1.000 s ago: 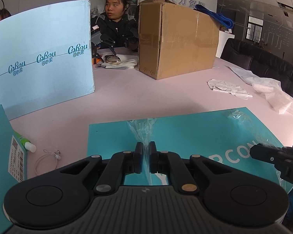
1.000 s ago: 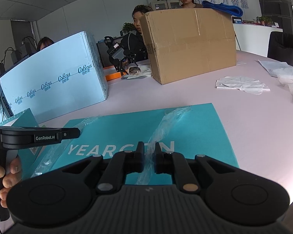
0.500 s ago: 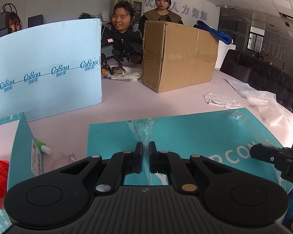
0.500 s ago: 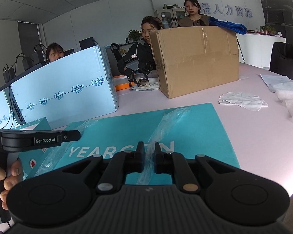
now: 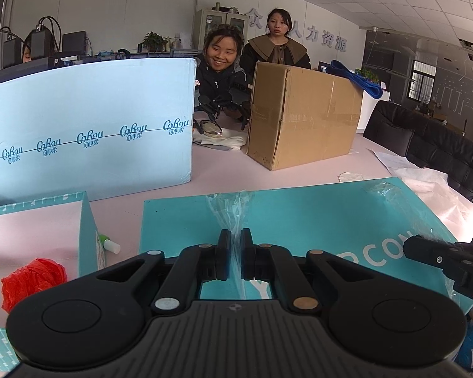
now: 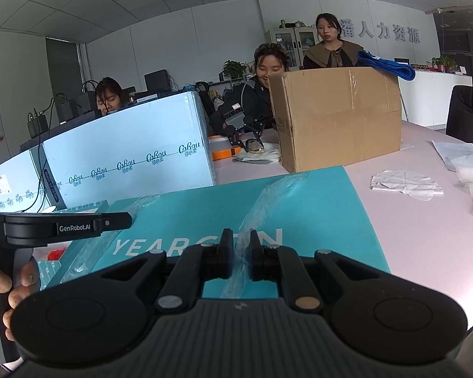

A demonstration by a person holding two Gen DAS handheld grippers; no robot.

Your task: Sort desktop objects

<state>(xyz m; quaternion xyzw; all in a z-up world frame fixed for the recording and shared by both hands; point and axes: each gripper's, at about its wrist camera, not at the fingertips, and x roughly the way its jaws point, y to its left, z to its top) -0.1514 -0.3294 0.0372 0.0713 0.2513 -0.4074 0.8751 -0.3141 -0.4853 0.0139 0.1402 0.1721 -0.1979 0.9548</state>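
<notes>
Left gripper (image 5: pixel 235 253) and right gripper (image 6: pixel 239 253) each pinch clear plastic film (image 5: pixel 231 214) on the teal lid (image 5: pixel 315 220); lower left, open box (image 5: pixel 86 230) holds red bag (image 5: pixel 31 278).

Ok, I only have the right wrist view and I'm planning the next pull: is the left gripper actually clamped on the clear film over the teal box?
Observer: Yes. In the left wrist view, the left gripper is closed on a strip of the clear film lying across the teal box.
Operator: Is there anything to the left of that box I could knock?
Observer: A small green-and-white tube lies on the table, between the teal box and an open box.
Operator: And what's inside the open box?
Observer: A crumpled red bag sits in it.
</notes>
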